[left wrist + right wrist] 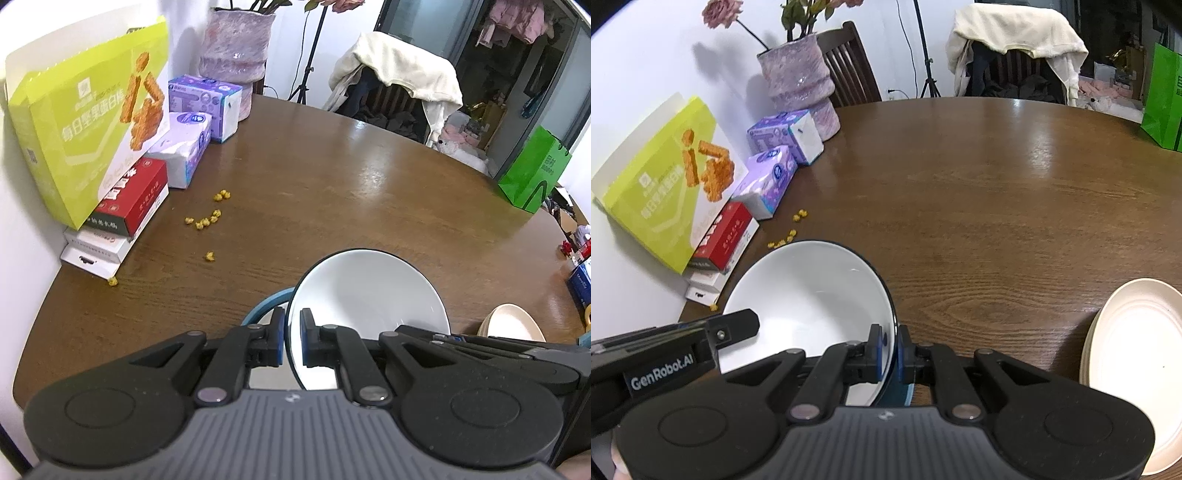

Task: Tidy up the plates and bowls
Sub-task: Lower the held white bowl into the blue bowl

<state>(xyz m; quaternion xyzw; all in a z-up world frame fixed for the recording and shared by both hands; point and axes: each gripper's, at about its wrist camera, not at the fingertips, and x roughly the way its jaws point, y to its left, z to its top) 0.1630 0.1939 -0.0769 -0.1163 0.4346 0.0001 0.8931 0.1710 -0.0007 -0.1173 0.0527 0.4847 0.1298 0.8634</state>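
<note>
A white bowl (369,295) with a dark outer rim is held between the two grippers above the near part of a round wooden table (332,177). The left gripper (292,336) is clamped on the bowl's left rim, one blue pad inside and one outside the wall; the right gripper (891,350) is clamped on the opposite rim in the same way. In the right wrist view the bowl (812,291) tilts with its open side toward the cameras, and the left gripper's black body reaches in from the lower left. A blue curved edge (264,304) shows just behind the bowl's left rim; what it belongs to cannot be told. A stack of cream plates (1134,369) lies on the table to the right of the bowl, near the table's edge. Along the wall on the left stand a yellow-green box (81,122), a red box (136,195), tissue packs (184,147) and a pink vase (236,44). Small yellow crumbs (207,219) are scattered on the table near the boxes.
</note>
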